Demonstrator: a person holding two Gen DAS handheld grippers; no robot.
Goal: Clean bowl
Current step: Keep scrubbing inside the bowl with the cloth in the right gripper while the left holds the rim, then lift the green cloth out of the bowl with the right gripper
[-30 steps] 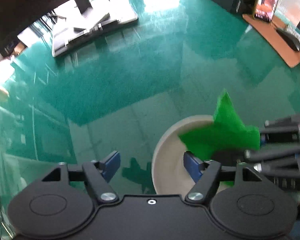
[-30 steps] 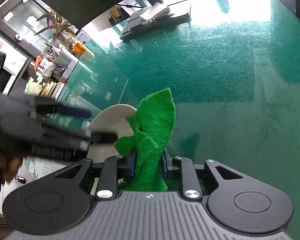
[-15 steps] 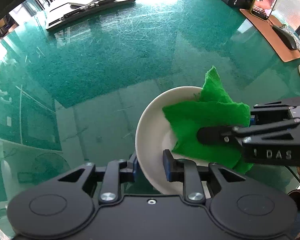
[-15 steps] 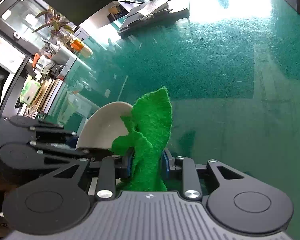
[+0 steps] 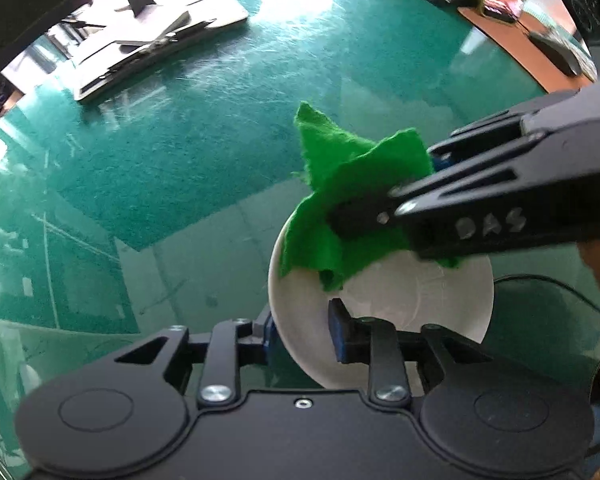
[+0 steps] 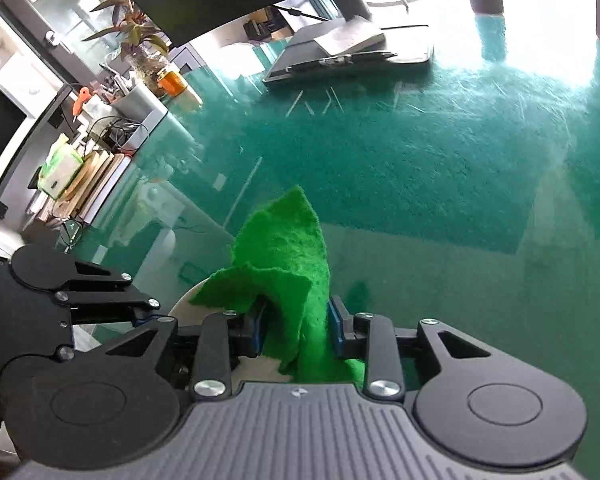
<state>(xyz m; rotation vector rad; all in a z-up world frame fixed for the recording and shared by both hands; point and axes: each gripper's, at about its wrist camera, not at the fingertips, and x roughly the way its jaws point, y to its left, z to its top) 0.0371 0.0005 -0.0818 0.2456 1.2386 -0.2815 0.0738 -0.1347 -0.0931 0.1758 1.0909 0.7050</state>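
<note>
Glossy green table; fuzzy cloth in round white bowl.

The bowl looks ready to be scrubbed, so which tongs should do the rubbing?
The right tongs. They already pinch the green cloth, which lies inside the white bowl. The left tongs are clamped on the bowl's rim, steadying it.

One white bowl is in view, and one green cloth lies across it. Two grippers appear: the left gripper and the right gripper, each with two blue-padded jaws. One bench with a green glass top carries them. At its far edge sits one open laptop. One computer mouse rests on one brown mat. One potted plant stands beyond the bench.
</note>
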